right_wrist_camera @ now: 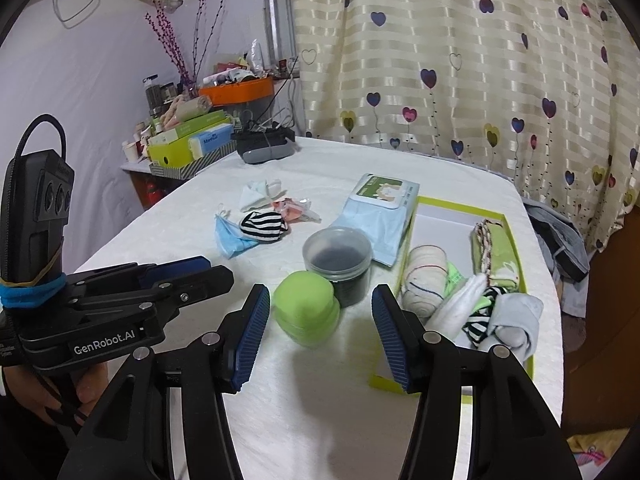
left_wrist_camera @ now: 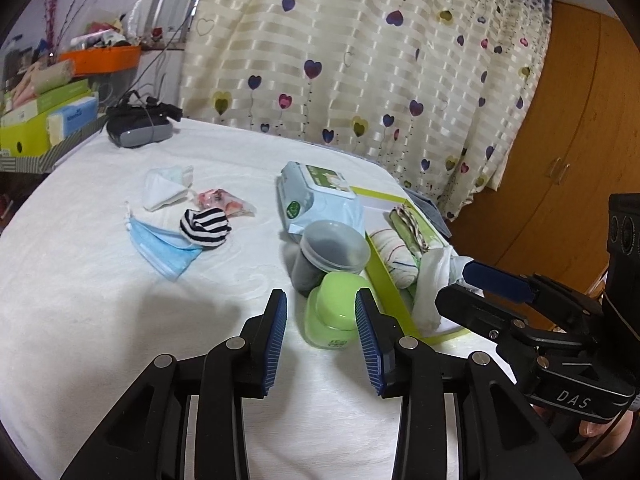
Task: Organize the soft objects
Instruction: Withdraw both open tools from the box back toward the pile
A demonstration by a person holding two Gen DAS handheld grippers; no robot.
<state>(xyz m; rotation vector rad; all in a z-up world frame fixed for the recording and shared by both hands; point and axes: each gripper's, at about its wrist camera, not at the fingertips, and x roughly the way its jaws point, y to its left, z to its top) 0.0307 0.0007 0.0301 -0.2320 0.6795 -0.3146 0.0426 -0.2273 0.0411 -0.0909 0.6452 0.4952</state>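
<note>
Both grippers empty, fingers spread: right gripper point(right_wrist_camera: 318, 334) beside the green box point(right_wrist_camera: 516, 222) of rolled socks point(right_wrist_camera: 424, 280); left gripper point(left_wrist_camera: 321, 330) over the tabletop point(left_wrist_camera: 100, 300). Judgement: next target striped sock point(left_wrist_camera: 206, 227) on blue mask point(left_wrist_camera: 160, 246); approach low, pinch sock only, avoid jars point(left_wrist_camera: 334, 254).

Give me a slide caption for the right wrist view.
Open right tongs hover over a green jar beside the box of rolled socks.
</note>
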